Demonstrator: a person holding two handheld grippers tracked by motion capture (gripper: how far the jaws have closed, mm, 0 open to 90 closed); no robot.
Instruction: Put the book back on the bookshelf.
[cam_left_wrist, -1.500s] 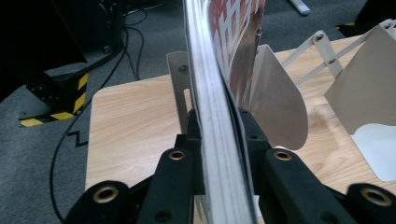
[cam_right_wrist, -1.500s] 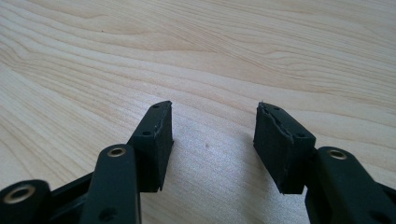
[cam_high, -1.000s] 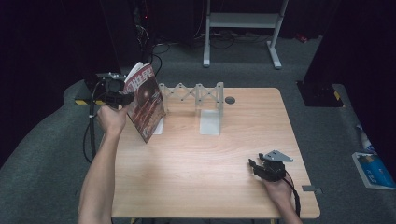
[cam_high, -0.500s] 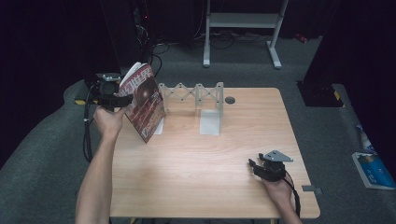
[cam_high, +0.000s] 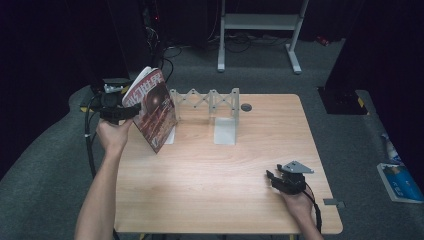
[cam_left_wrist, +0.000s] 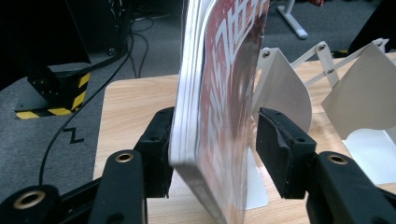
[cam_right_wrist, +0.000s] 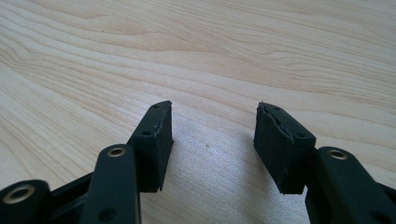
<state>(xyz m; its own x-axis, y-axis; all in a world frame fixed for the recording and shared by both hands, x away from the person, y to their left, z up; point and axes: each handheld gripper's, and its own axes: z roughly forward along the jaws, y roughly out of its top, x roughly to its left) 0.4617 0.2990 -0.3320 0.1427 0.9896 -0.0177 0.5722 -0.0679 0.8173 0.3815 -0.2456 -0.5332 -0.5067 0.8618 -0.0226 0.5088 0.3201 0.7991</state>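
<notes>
While the left gripper (cam_left_wrist: 212, 154) sits at the table's (cam_high: 210, 185) far-left corner in the high view, its jaws stand either side of a magazine (cam_high: 152, 107) w/ a red cover. Left gripper view: left pad touches the page stack; right pad stands apart from the cover w/ a visible gap, so jaws are spread wider than the magazine, not clamped. Whether the magazine is borne by the gripper: cannot tell. Magazine stands on edge, tilted, top leaning toward the left gripper (cam_high: 116, 102), lower corner down near the tabletop just beside the white folding rack (cam_high: 210, 107). Contact btwn lower corner and table: cannot tell.

Rack: white plates joined by a scissor linkage, stands at the far edge of the table, approx. centre-left. Nearest plate (cam_left_wrist: 280, 88) is right behind the magazine in the left gripper view; a 2nd plate (cam_left_wrist: 362, 93) further right. Small dark round grommet (cam_high: 246, 107) in the tabletop just right of the rack.

Right gripper (cam_high: 280, 181) rests low at the near-right part of the table, well apart from magazine and rack, grey three-cornered plate on top. Right gripper view: jaws parted, nothing btwn them, bare wood grain beneath (cam_right_wrist: 212, 149).

Person's forearms enter from the bottom edge; left hand (cam_high: 114, 135) wraps the left gripper's handle.
</notes>
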